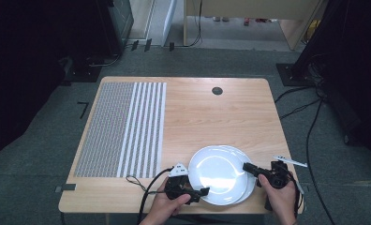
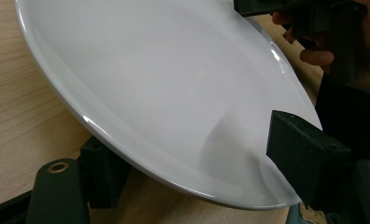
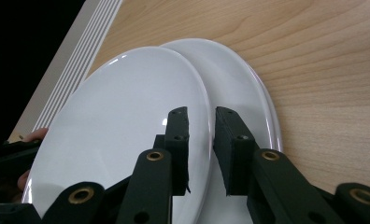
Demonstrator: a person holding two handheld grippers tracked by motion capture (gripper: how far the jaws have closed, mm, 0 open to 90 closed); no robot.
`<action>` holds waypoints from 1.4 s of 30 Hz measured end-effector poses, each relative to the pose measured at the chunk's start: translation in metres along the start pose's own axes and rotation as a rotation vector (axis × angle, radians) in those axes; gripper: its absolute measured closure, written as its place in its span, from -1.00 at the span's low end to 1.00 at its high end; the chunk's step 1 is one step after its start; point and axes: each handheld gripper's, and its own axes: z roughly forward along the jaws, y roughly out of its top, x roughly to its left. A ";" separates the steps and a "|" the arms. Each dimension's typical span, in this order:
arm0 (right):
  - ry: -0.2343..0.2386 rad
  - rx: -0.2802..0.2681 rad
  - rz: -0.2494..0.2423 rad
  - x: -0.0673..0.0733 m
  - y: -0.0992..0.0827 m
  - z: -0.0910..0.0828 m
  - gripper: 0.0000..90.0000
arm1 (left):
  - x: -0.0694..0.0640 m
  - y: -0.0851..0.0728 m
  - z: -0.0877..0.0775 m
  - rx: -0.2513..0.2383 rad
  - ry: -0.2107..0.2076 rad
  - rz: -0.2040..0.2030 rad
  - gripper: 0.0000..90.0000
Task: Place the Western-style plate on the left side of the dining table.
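White upper plate (image 1: 217, 172) lies offset on a lower plate (image 1: 249, 180) at the table's (image 1: 211, 117) near right edge. Left tool (image 1: 198, 192) and right tool (image 1: 249, 168) each clamp the upper plate's rim.

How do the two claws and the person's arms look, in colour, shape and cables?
Both the left claw and the right claw are black, with blocky flat jaws and brass-coloured pivot rings. A grey three-cornered plate tops the left one, and a black cable trails from it. The forearms are bare, without sleeves.
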 end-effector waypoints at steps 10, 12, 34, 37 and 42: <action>0.009 0.000 -0.001 0.001 -0.001 0.002 0.69 | 0.007 0.004 -0.012 -0.035 0.006 -0.040 -0.35; 0.008 0.003 0.001 0.001 -0.001 0.002 0.69 | 0.009 0.005 -0.014 -0.038 0.006 -0.047 -0.33; 0.017 0.010 0.067 -0.005 -0.001 0.004 0.85 | 0.010 0.005 -0.020 0.005 0.033 -0.069 -0.22; 0.031 0.011 0.084 -0.008 -0.001 0.005 0.85 | 0.013 0.005 -0.029 -0.010 0.053 -0.073 -0.05; 0.027 0.011 0.088 -0.008 -0.001 0.007 0.84 | 0.015 0.008 -0.040 -0.030 0.070 -0.079 0.13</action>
